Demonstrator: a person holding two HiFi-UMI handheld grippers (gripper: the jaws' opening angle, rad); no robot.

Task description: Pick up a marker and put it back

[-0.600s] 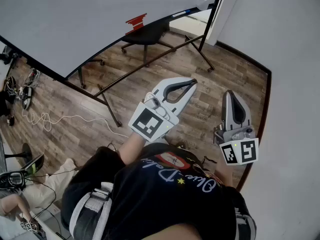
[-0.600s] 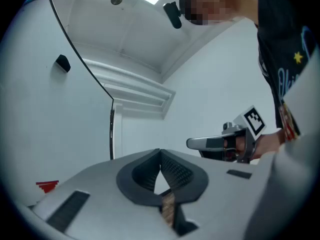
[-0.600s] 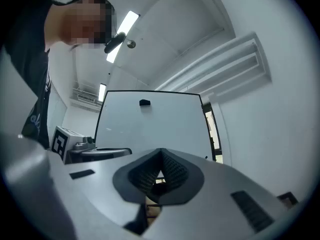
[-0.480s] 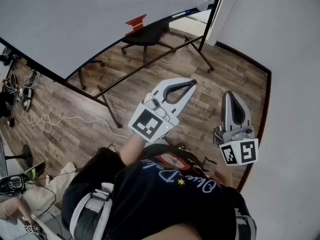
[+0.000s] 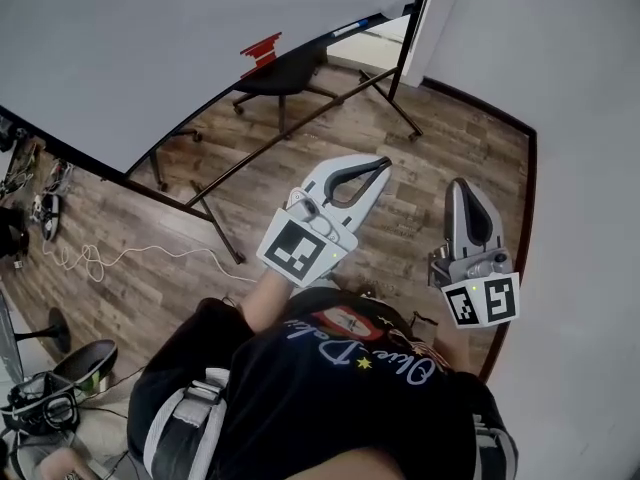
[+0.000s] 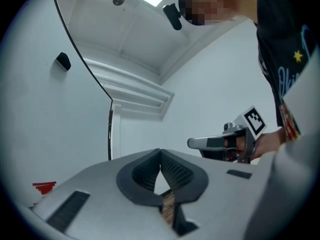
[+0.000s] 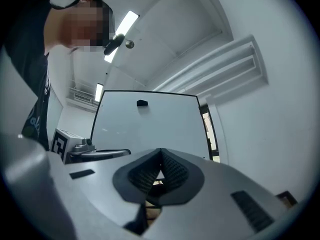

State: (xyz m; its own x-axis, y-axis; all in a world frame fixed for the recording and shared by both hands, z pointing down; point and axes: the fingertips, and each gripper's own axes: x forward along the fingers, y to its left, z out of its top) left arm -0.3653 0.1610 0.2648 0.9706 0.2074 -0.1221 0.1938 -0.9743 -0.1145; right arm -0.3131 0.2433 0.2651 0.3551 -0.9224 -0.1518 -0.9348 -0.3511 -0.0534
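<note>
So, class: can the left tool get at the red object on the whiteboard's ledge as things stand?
Probably not yet. The left tool is shut and held back, well short of the red object. Distance, not clutter, seems the obstacle; stepping closer should help.

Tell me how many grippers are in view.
2. The left gripper is over the wood floor; the right gripper is beside it, nearer the wall. Both are shut and empty.

Grey grippers (image 5: pixel 388 164) (black-and-white marker cubes)
</note>
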